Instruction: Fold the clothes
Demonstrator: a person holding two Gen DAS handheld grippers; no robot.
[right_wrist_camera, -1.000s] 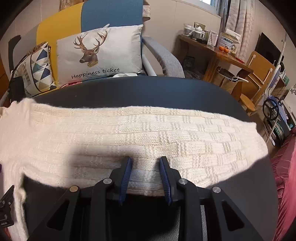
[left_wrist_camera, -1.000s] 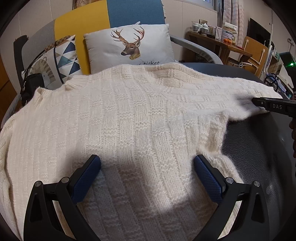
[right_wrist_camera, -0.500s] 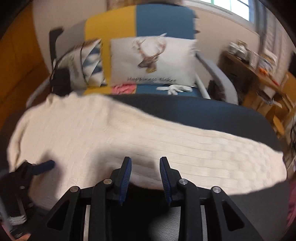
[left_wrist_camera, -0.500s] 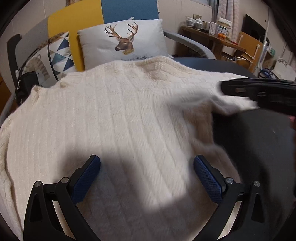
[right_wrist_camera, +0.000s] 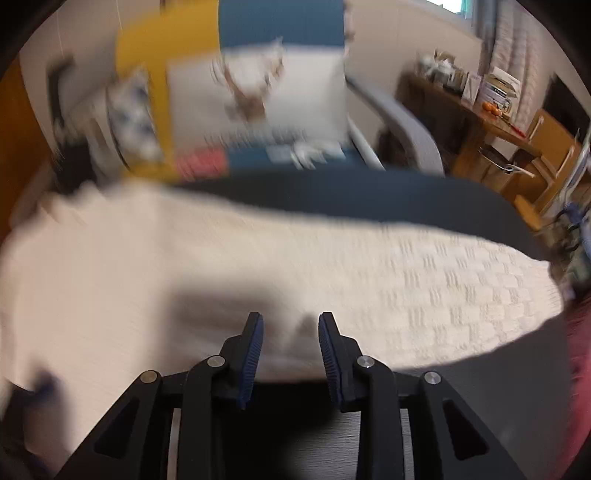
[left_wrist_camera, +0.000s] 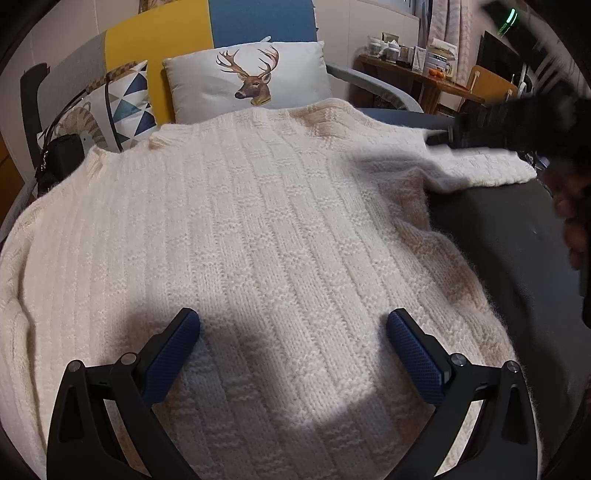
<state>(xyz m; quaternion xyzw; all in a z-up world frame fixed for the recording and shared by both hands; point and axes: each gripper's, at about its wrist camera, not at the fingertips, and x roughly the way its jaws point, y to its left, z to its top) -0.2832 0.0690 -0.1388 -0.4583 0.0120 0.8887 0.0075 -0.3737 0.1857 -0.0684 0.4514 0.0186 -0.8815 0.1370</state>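
**Cream knit sweater spread on dark tabletop; sleeve pinched by right tool**

Left wrist view. A cream sweater (left_wrist_camera: 258,229) of thick knit wool, ribbed along the body with a basket-weave block pattern, lies flat across a round dark tabletop (left_wrist_camera: 509,236) with a matte surface. Its fuzzy edge runs down the right side; one sleeve (left_wrist_camera: 480,166) stretches off to the right. The left hand-held gripper (left_wrist_camera: 293,343) hangs over the lower body of the garment, its blue textured pads wide apart and nothing between them. At the upper right the right hand-held gripper (left_wrist_camera: 476,129), black and blurred, sits over the sleeve; part of a hand (left_wrist_camera: 572,221) shows at the frame edge. Behind the tabletop stands an armchair (left_wrist_camera: 229,26) in yellow and blue panels, carrying a pale cushion printed with a deer (left_wrist_camera: 251,79) and a second cushion with triangles (left_wrist_camera: 122,103). A black bag (left_wrist_camera: 59,158) rests at the left. A wooden side table (left_wrist_camera: 424,74) holds jars and boxes.

Right wrist view. The picture is smeared by motion. The right hand-held gripper (right_wrist_camera: 290,347) has its jaws drawn narrow, and the near edge of the sleeve (right_wrist_camera: 369,288) runs between the blue ribbed pads, which appear clamped on it. The knit band crosses the tabletop (right_wrist_camera: 369,195) from left to right. The armchair (right_wrist_camera: 277,29) and side table (right_wrist_camera: 491,118) stand beyond.
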